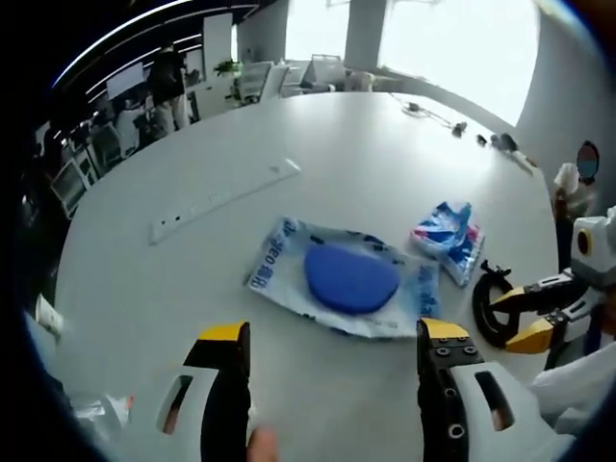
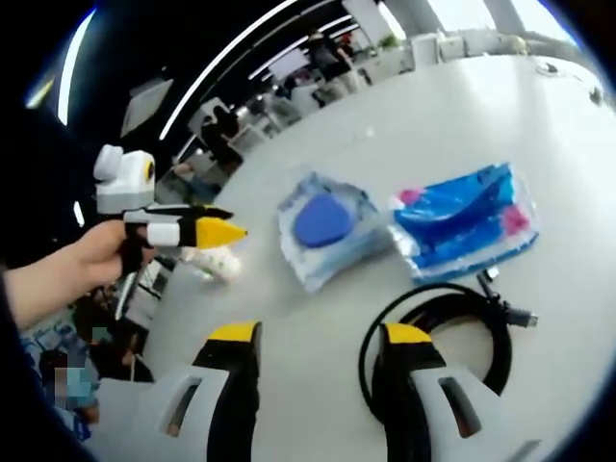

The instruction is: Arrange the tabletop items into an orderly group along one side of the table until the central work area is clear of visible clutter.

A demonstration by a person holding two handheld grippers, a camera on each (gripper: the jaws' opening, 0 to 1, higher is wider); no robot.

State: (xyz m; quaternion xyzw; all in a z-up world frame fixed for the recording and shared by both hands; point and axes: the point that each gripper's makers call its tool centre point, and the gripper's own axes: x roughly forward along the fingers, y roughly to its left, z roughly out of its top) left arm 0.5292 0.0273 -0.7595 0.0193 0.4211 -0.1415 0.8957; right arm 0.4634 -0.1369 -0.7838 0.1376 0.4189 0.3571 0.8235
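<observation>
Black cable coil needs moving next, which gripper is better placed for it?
Right, probably. In the right gripper view the black cable coil lies directly at the open right gripper, one jaw over its loop. The left gripper faces the packet with the blue disc instead.

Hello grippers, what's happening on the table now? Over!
Left gripper open, empty. Right gripper open, empty, beside black cable. Blue disc packet and crumpled blue wrapper mid-table, untouched. Nothing blocking.

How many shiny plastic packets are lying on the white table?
2. The packet with the blue disc lies mid-table, ahead of the left hand-held gripper. The crinkled blue-and-pink packet lies beside it, near the coiled black cable. More may sit out of view.
</observation>
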